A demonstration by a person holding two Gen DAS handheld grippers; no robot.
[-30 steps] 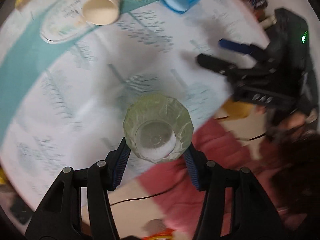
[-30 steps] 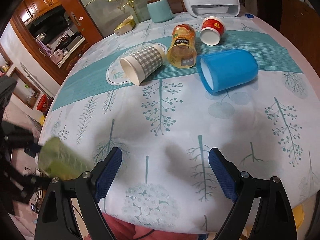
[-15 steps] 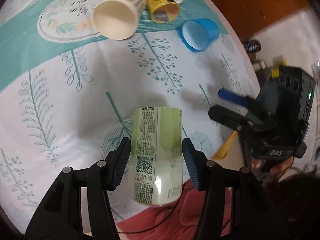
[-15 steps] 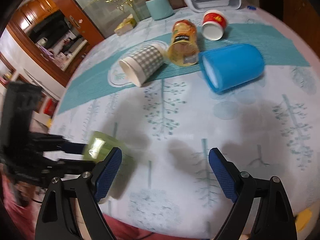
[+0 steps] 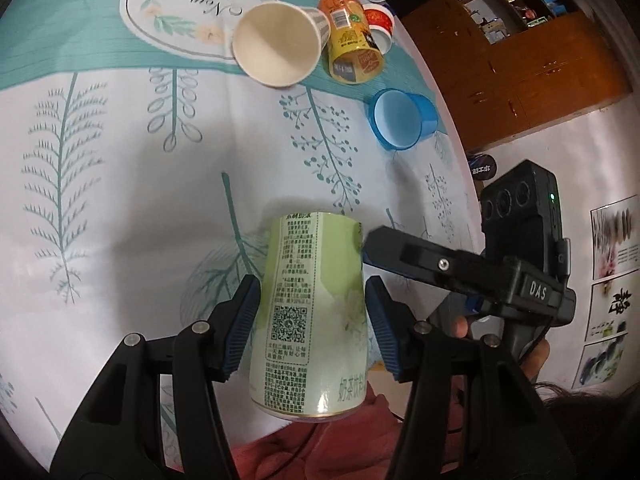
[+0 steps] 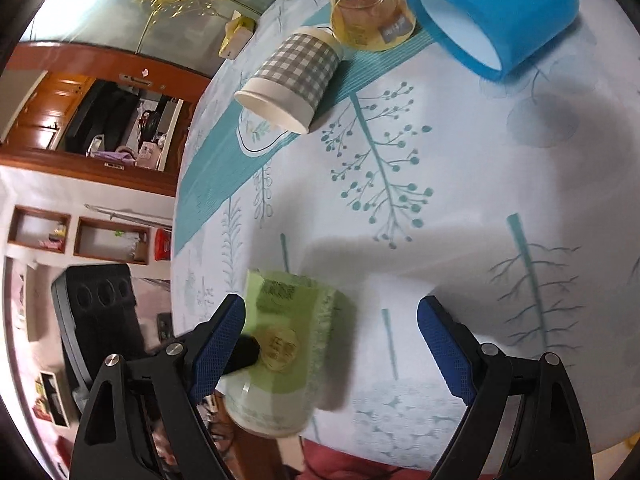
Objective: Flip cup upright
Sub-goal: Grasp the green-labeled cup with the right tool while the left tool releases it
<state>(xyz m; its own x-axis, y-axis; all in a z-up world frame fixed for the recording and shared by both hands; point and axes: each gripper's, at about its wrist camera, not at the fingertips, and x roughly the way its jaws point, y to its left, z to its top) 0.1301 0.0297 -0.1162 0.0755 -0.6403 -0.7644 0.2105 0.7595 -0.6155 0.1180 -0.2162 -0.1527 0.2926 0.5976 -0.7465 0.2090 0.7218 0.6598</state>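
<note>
My left gripper is shut on a light green printed cup, holding it by its sides near the table's front edge, with the narrow end nearer the tablecloth. The same cup shows in the right wrist view, between my right gripper's left finger and the cloth. My right gripper is open and empty; the cup lies partly between its fingers. In the left wrist view the right gripper's finger reaches the cup's right side.
A checked paper cup, an orange clear cup, a red and white cup and a blue cup lie on their sides at the back of the leaf-print tablecloth. The table edge runs close in front.
The green cup has turned in my left gripper from bottom-facing-camera to side-on and come over the table. My right gripper has tilted and moved left up to the cup.
</note>
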